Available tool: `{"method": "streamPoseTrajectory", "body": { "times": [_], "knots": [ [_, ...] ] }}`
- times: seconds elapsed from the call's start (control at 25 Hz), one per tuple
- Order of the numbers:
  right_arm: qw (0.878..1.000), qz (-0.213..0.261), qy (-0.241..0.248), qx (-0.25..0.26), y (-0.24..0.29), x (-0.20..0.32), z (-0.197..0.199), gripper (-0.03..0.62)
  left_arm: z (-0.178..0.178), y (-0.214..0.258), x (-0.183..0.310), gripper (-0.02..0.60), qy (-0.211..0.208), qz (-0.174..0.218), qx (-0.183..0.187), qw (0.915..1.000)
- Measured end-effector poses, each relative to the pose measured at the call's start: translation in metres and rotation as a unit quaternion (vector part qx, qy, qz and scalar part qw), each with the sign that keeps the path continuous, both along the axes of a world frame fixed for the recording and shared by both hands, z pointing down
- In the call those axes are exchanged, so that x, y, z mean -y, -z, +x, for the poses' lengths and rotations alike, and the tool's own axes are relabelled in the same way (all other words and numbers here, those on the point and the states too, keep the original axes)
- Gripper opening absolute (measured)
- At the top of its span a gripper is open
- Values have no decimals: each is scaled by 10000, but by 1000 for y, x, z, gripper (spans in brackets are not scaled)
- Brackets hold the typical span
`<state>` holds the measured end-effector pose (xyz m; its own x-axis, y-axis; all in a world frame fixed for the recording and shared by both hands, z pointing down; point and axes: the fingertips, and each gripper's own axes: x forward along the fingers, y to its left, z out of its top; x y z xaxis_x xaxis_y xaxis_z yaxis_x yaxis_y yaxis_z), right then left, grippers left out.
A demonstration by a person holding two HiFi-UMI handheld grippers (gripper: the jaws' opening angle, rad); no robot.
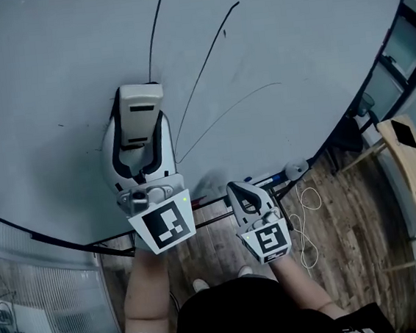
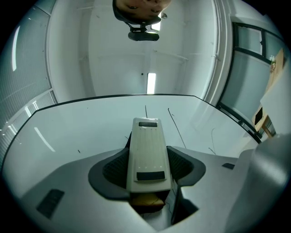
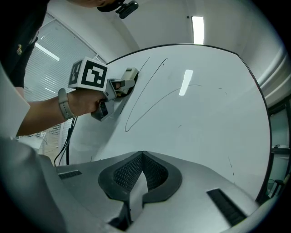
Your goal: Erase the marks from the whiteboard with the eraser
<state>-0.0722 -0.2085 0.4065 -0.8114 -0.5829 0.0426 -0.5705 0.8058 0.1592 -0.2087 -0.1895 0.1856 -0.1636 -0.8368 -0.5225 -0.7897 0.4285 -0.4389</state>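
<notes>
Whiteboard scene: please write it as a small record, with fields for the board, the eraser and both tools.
board: whiteboard with thin black lines
left tool: shut on eraser
eraser: tip at the near end of one line
right tool: shut, empty, held low, away from the lines

Open whiteboard [image 1: 290, 35]; ledge [image 1: 269, 181], perhaps, below

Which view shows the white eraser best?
Left gripper view: the white rectangular eraser lies central, clamped in the left tool. Head view shows it smaller, from behind; right gripper view, tiny and far.
</notes>
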Motion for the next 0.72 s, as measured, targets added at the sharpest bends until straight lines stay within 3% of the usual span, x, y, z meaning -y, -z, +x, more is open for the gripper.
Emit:
{"method": "streamPoseTrajectory", "body": {
  "times": [0.44, 0.72],
  "knots": [
    [9998, -139, -42, -142, -16, 1, 3, 26, 15, -109, 8, 265, -42, -410, 84, 9991],
    [9993, -251, -52, -257, -29, -5, 9, 26, 14, -156, 7, 265, -43, -657, -83, 9978]
  ]
}}
